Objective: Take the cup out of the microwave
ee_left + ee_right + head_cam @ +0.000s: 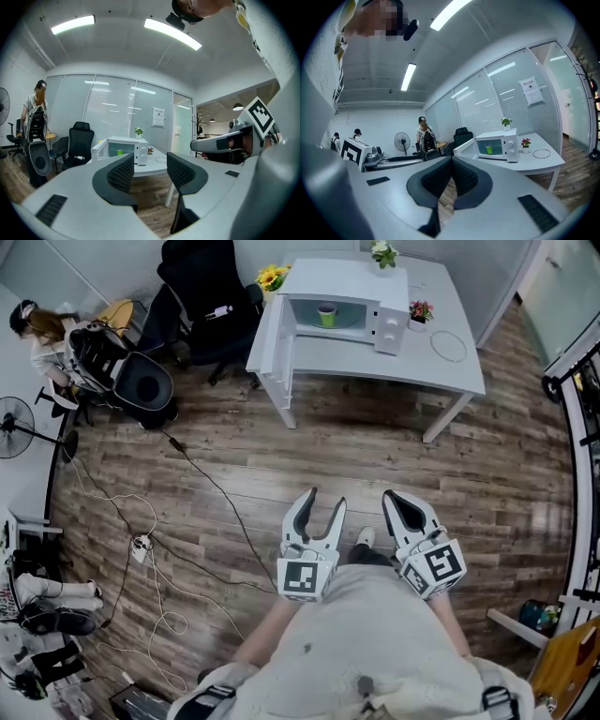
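Both tools are well short of the target here, out over the wooden floor (375, 456) with the white bench (394, 371) across the room from them. On that bench sits the white microwave (375, 296), its door (270, 334) swung wide open to the left in the head view. And there is the cup (326, 315): green, upright, standing inside the microwave cavity, untouched and far from either tool.

The left tool (324, 499) has its jaws spread well apart, and its own view shows only floor and bench leg in the gap, nothing held. The right tool (394, 498) sits just beside it, jaws brought together pad against pad, with nothing caught between them. Both point roughly level toward the bench.

A small potted plant (382, 253) stands on top of the microwave. A little flower pot (420, 311) sits just to the right of it on the bench, and a thin ring (448, 345) lies flat further right. A sunflower (272, 277) shows behind the open door.

Off to the left is a black office chair (206, 306). Beyond it a person (42, 334) stands by a standing fan (14, 427). Cables (141, 545) trail loosely across the floor on that side.
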### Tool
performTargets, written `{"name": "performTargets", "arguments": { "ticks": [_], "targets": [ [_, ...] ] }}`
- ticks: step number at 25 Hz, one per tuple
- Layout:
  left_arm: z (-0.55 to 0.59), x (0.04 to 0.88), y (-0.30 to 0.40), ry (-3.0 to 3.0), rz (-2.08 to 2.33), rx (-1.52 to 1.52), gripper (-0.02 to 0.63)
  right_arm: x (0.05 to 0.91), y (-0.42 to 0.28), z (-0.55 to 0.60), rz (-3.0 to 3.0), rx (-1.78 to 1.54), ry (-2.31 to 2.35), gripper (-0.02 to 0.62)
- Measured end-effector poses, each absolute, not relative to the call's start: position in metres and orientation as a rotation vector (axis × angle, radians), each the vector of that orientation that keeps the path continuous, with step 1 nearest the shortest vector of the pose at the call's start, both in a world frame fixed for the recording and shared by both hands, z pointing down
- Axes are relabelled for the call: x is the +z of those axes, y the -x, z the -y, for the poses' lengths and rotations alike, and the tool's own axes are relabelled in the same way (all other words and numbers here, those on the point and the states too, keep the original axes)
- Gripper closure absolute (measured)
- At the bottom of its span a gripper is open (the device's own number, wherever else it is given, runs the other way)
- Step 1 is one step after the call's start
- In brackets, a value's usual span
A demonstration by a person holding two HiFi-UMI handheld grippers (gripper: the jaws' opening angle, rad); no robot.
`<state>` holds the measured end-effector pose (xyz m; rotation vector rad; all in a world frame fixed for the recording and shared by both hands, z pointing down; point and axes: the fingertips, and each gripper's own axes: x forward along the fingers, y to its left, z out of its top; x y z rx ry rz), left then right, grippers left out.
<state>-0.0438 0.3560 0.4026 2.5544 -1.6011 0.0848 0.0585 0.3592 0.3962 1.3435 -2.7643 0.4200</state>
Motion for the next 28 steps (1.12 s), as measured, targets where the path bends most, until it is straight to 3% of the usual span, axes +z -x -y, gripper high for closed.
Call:
{"name": "performTargets", "arguments": {
  "ticks": [12,28],
  "targets": [
    [-0.304,0.403,-0.044,-2.563,1.632,0.047,0.376,0.404,-0.152,-0.302,2.755,0.437,-1.388,0.586],
    [-0.26,0.413,-0.09,-2.567,1.594,0.083,0.376,0.414,-0.202,-0.268,2.719,0.459,-1.439,0.588]
  ]
}}
